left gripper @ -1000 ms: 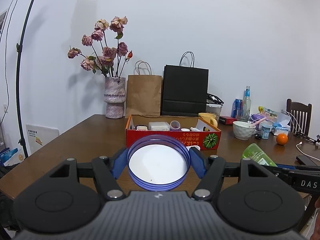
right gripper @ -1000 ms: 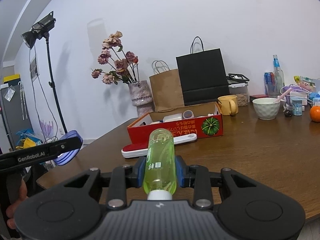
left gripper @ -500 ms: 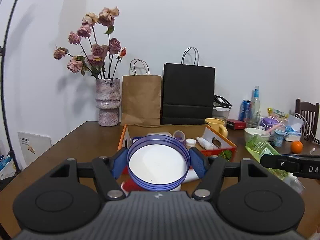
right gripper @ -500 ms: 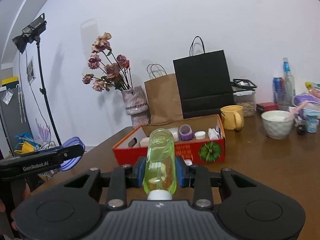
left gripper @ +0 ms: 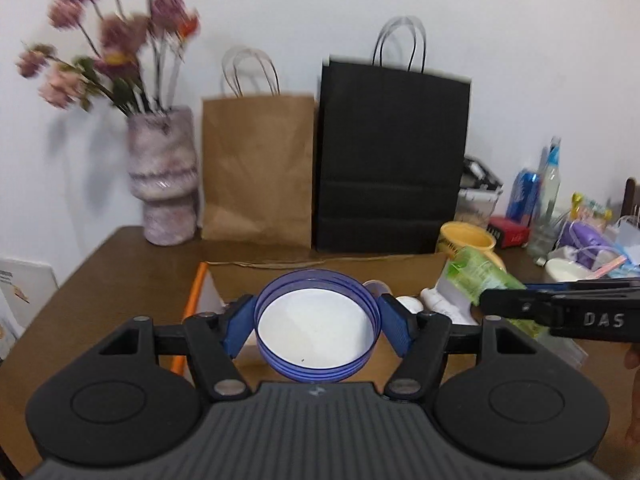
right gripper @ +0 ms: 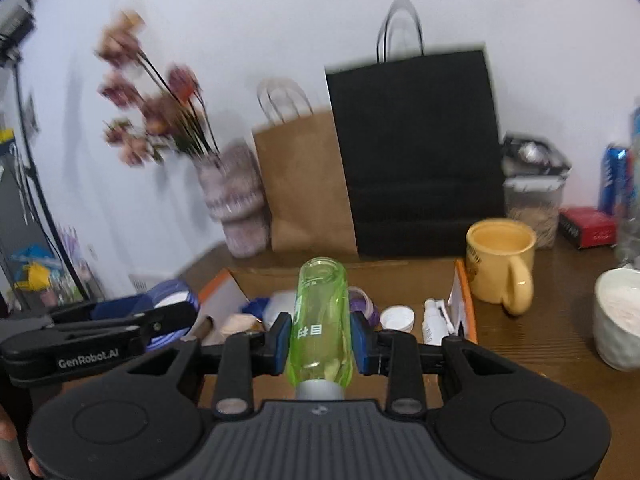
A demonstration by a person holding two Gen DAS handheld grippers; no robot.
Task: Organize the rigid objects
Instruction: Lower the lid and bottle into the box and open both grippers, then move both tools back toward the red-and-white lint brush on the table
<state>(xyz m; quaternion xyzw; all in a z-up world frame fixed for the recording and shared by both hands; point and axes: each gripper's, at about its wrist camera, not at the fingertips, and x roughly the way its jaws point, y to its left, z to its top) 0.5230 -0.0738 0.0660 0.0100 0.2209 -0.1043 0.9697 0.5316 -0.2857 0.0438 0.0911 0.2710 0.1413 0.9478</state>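
Left gripper [left gripper: 318,322] clamped the blue lid [left gripper: 318,330]; right gripper [right gripper: 320,338] clamped the green bottle [right gripper: 321,320]. Risk: colliding over the crowded box [right gripper: 466,300].

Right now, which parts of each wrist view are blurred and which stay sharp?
Left wrist view: flowers smeared, bags' edges soft; the blue lid in the left tongs crisp. Right wrist view: flowers and vase streaked; the green bottle in the right tongs sharp.
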